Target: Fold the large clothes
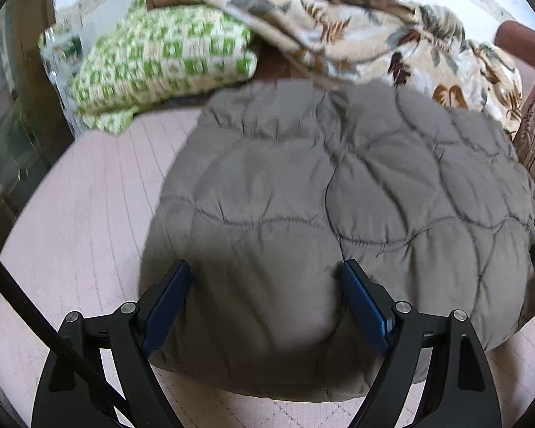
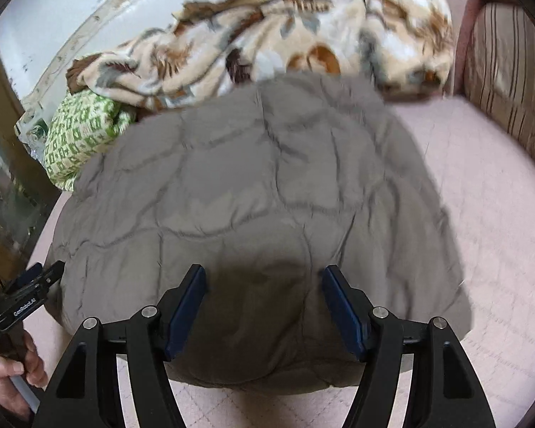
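- Blue-padded black left gripper (image 1: 265, 278) is angling downward over the near edge of the folded grey quilted puffy garment (image 1: 339, 196), its jaws standing spread, pads not pinching the fabric
- Blue-padded black right gripper (image 2: 264, 281) is hovering likewise over that near edge, jaws spread apart, nothing pinched
- A hand (image 2: 16, 374) is gripping the left tool's handle
- Grey garment is lying as a rounded bundle with curved stitching on the pale pink mat (image 1: 89, 214), in front of a leaf-patterned beige fleece blanket (image 1: 356, 32) and a green-and-cream checked folded cloth (image 1: 160, 60)
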The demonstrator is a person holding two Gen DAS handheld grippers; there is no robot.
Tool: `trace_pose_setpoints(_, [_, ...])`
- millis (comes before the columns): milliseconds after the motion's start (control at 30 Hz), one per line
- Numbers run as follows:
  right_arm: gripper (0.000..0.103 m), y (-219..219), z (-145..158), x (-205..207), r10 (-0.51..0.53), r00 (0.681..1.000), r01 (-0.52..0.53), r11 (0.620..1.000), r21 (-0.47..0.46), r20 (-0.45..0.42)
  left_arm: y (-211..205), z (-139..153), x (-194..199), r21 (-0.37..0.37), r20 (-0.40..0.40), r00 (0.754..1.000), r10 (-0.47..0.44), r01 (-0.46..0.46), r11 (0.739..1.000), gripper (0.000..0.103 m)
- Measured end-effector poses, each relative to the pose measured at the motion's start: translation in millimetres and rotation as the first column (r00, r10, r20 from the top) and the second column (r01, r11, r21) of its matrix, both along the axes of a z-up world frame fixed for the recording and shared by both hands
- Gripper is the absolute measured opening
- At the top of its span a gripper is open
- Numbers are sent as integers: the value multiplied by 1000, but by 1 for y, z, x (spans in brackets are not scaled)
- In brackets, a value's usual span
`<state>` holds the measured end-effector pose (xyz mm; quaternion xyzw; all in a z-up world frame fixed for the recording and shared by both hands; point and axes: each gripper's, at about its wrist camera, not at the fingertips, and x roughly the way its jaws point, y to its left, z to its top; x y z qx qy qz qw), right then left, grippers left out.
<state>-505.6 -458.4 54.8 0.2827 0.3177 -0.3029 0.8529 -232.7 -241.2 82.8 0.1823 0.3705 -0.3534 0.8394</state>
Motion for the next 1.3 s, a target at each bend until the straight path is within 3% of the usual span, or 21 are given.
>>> trace_pose_setpoints(233, [72, -1, 1, -5, -12, 1000, 11, 1000, 15, 27, 5, 2, -1, -28, -1, 1000, 4, -4, 1000, 85])
trace_pose_setpoints(667, [72, 10, 19, -10, -4, 1000, 6, 997, -83, 23, 2, 10, -14, -14, 79, 996, -27, 28, 999, 85])
trace_pose_setpoints(1300, [72, 10, 12, -15, 34, 999, -33, 998, -50, 12, -8, 3, -17, 16, 123, 992, -14, 12, 1000, 85])
